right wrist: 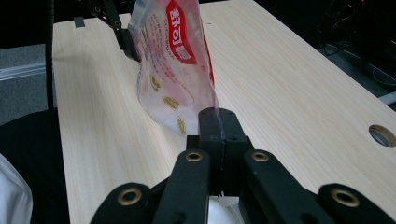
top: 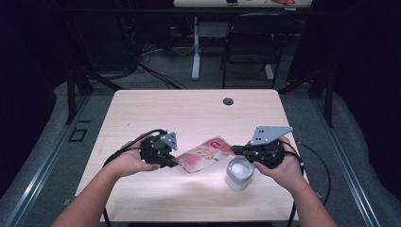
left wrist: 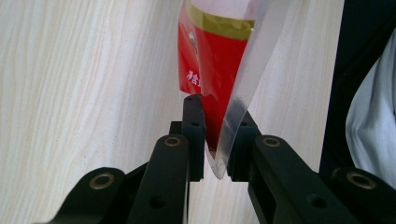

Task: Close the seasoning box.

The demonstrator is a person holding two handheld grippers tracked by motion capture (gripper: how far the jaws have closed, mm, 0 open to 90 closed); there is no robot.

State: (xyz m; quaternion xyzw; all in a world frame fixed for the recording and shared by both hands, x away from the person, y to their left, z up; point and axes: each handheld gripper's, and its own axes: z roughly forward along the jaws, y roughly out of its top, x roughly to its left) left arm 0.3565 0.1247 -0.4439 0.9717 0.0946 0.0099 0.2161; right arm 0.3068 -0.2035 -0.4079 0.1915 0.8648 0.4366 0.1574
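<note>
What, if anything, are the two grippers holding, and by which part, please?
Both hold the red-and-clear pouch: the left gripper pinches one end's edge, the right gripper the opposite end.

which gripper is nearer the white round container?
Right. The right gripper sits directly above the white round container, clamping the red-and-clear plastic pouch. The left gripper holds the pouch's far end.

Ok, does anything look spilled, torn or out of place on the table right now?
Nothing looks spilled or torn. The red and clear pouch is held off the table by both ends, the left gripper and right gripper each shut on an edge. The white container stands upright beside it, below the right gripper.
</note>
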